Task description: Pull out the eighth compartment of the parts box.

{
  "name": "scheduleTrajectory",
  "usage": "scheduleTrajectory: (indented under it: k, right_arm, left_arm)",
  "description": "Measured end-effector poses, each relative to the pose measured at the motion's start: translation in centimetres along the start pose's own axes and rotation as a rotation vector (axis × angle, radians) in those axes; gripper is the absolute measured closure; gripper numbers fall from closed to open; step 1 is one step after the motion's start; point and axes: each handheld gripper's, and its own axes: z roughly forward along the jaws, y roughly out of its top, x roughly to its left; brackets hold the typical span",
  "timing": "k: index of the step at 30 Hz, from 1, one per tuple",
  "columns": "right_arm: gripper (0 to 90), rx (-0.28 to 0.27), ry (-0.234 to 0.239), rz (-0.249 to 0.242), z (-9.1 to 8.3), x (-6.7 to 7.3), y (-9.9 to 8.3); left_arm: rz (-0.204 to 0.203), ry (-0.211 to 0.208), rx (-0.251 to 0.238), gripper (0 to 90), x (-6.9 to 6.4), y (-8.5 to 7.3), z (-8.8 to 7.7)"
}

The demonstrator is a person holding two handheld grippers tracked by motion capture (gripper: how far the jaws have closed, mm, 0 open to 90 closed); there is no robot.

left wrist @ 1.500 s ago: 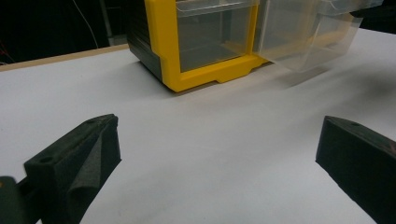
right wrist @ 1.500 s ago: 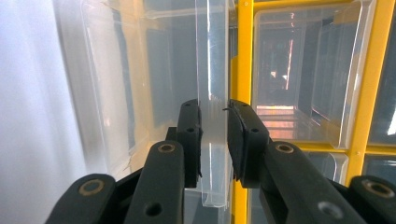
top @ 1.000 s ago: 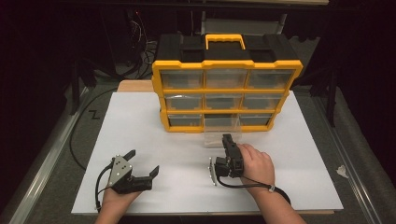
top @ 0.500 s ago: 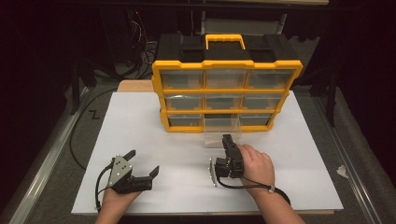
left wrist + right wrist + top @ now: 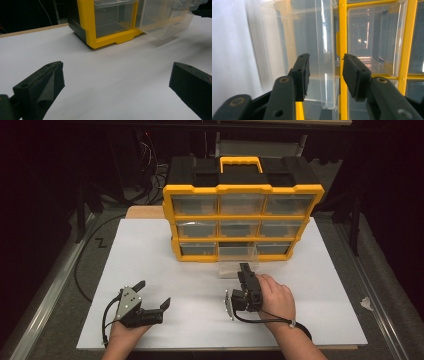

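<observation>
nothing moved; right tool (image 5: 244,269) straddles clear drawer (image 5: 237,261) front, unclamped.

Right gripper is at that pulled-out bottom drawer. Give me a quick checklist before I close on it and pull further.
1. Right gripper open: ok, gap shows.
2. Jaws straddle the clear drawer front wall: ok in the right gripper view.
3. Pads touching the wall: cannot tell.
4. Left gripper open and away from the drawer: ok.
5. White tabletop before the drawer free: ok.
6. Organizer braced against sliding: not ok, nothing holds it.

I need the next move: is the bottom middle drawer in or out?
Out: the clear drawer juts from the yellow organizer onto the table.
</observation>
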Motion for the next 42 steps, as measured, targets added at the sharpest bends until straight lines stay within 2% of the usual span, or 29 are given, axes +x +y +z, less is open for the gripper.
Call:
scheduleTrajectory:
  k: [8,14,28,33,38,42]
  right_arm:
    - [48.2,-0.011,0.025,0.010,-1.0,-0.1,-0.5]
    - [44.0,-0.014,0.046,-0.001,-1.5,0.2,-1.3]
    - [37.8,-0.001,0.090,-0.001,-2.4,2.5,-3.1]
    - [35.7,0.015,0.095,0.000,-2.8,2.9,-4.6]
    - [33.8,0.045,0.095,-0.011,-3.1,2.5,-7.0]
    - [31.6,0.072,0.100,0.031,-2.8,2.2,-8.7]
  left_arm:
    - [0.001,-0.002,0.003,0.7,0.0,0.0,0.0]
    - [-0.002,-0.001,0.003,0.7,0.0,-0.1,0.0]
    - [-0.004,-0.004,0.003,0.7,0.0,-0.1,0.0]
    - [-0.001,-0.005,0.005,0.7,-0.1,-0.1,0.0]
    - [-0.006,-0.003,0.007,0.7,0.0,-0.1,-0.1]
    - [-0.009,0.000,0.007,0.7,0.0,-0.1,-0.1]
